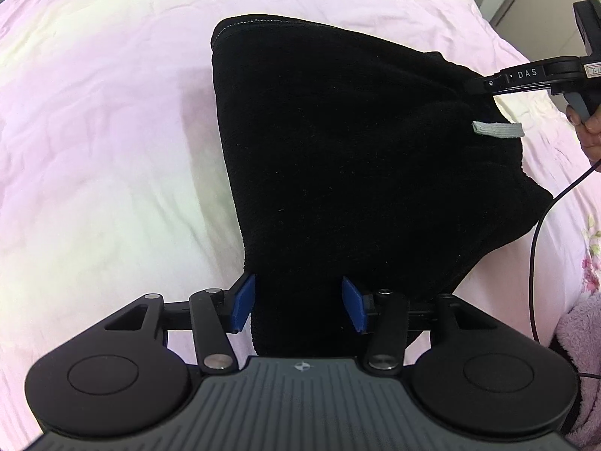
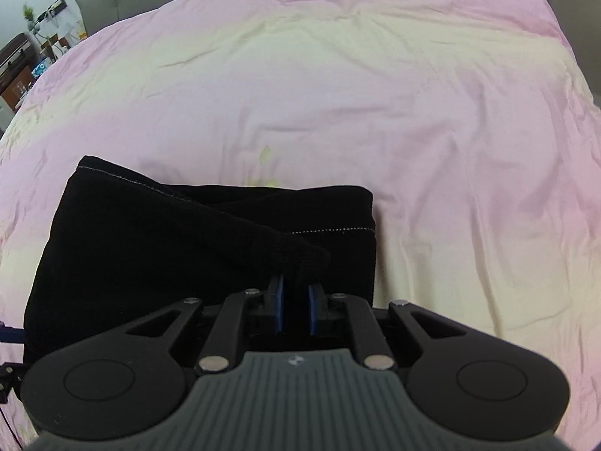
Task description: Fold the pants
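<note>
The black pants [image 1: 338, 158] lie folded on the pink bed sheet [image 1: 94, 131], with a grey drawstring end [image 1: 497, 129] showing at their right. My left gripper [image 1: 298, 302] is open, its blue pads either side of the near end of the fabric. My right gripper [image 2: 296, 293] is shut on a pinched corner of the pants [image 2: 293, 251] and holds it raised over the folded stack [image 2: 150, 233]. The right gripper also shows in the left wrist view [image 1: 488, 83], at the pants' far right edge.
The pink sheet [image 2: 375, 94] spreads wide beyond and to the right of the pants. A grey headboard [image 2: 112, 0] and a cluttered shelf [image 2: 26, 56] stand at the far left. A fluffy pink floral cloth [image 1: 586, 300] and a black cable [image 1: 541, 225] lie at the right edge.
</note>
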Demonstrator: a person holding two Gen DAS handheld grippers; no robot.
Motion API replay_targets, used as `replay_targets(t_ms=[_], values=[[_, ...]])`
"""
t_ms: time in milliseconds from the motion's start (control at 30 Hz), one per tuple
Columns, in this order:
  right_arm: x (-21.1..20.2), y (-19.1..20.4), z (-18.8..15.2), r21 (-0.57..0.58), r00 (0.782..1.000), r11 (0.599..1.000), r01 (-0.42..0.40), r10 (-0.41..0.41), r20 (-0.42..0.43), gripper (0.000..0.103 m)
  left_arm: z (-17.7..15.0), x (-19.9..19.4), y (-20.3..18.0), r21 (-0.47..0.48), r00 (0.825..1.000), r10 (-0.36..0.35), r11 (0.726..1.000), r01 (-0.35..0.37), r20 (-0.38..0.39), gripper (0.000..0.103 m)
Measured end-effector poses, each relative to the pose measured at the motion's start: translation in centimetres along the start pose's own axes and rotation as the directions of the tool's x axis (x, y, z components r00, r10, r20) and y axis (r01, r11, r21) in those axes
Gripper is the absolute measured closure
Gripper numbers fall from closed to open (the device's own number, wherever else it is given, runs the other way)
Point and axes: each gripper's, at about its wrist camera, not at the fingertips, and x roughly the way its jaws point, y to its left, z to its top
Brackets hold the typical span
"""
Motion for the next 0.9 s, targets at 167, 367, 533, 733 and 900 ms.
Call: replay_targets(t_ms=[167, 367, 533, 733, 900], values=[[-1.6, -1.8, 0.8, 0.12, 0.995, 0.988, -0.1, 0.102, -0.017, 0.067, -0.4, -0.4, 0.2, -0.021, 1.0, 0.009, 1.0, -0.008, 0.002, 0.046], [-2.0, -3.3, -2.5, 0.234, 0.958, 0.939, -0.254, 0.277, -0.073, 0.04, -0.1, -0.2, 0.2, -0.028, 1.0, 0.012, 1.0, -0.012, 0.002, 0.046], [0.0, -2.6, -3.7, 0.255, 0.943, 0.919, -0.301, 0.327, -0.067, 0.048, 0.2, 0.3, 0.1, -0.031, 1.0, 0.016, 0.999, -0.016, -0.005, 0.046], [2.1, -1.4, -2.9, 0.274, 0.941, 0.909, -0.315, 0.338, -0.038, 0.061, 0.4, 0.6, 0.0, -0.032, 1.0, 0.021, 0.999, -0.021, -0.014, 0.046], [0.1, 1.2, -2.4, 0.139, 0.966, 0.957, -0.255, 0.259, -0.014, 0.082, 0.3, 0.5, -0.1, -0.039, 1.0, 0.025, 0.999, -0.026, -0.014, 0.046]])
